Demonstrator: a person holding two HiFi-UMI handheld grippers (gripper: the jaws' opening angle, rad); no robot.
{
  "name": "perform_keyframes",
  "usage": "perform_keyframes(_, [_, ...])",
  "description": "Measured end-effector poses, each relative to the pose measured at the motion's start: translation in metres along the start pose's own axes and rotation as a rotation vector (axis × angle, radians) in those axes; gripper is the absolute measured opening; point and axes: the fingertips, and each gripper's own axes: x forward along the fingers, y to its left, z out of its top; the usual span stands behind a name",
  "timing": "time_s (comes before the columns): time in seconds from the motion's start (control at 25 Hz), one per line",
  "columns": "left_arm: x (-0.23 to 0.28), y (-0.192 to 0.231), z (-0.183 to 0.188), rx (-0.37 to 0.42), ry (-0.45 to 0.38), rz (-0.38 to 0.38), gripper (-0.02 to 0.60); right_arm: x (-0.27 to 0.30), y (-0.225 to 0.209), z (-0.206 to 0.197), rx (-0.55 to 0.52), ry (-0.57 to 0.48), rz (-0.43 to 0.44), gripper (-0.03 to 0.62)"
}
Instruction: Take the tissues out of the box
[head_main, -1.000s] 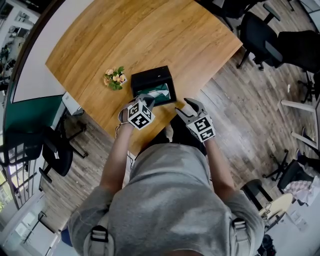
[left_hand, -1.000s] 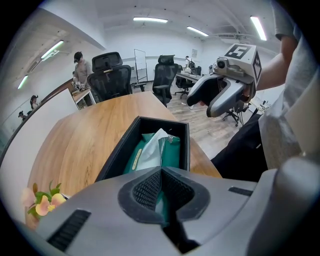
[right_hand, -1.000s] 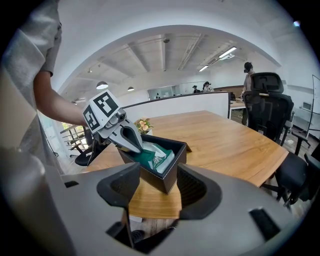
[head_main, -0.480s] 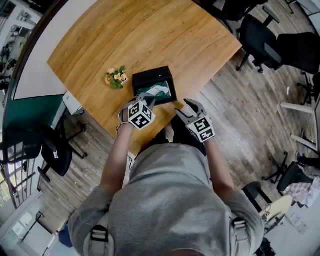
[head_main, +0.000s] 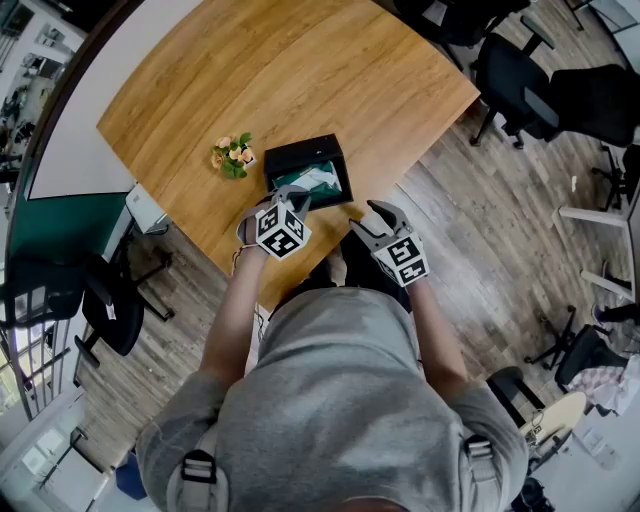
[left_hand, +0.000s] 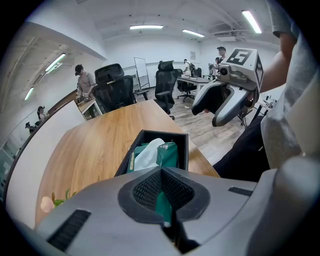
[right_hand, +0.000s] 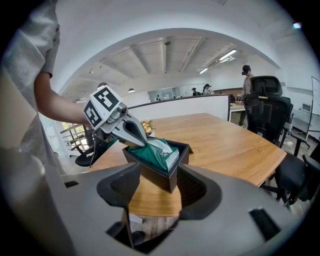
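Almost nothing has changed over the last second. Your left gripper (left_hand: 162, 200) stays at the near edge of the black box (head_main: 303, 153), its jaws closed tight on a fold of the green tissue pack (left_hand: 168, 153), just as they were a moment ago. The pack still sits inside the box, its gripped corner pulled up over the box's near rim, and a white tissue (left_hand: 149, 154) pokes out of its top. It has not risen any further than before.

Your right gripper (head_main: 368, 215) has not moved either. It hangs off the tabletop (head_main: 300, 70) edge, near the box's right near corner and apart from it, with its jaws standing open and nothing between the pads; through the gap you see only the box corner beyond them.

The box keeps its place on the tabletop, and the small bunch of flowers (head_main: 232, 157) stays just beside the box's left end. Only your head view has drifted slightly.
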Motion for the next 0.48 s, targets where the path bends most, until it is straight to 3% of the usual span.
perform_keyframes(0.48, [-0.018, 0.002, 0.015, 0.013, -0.048, 0.019, 0.018, -0.011, 0.010, -0.003, 0.012, -0.015, -0.020, 0.238])
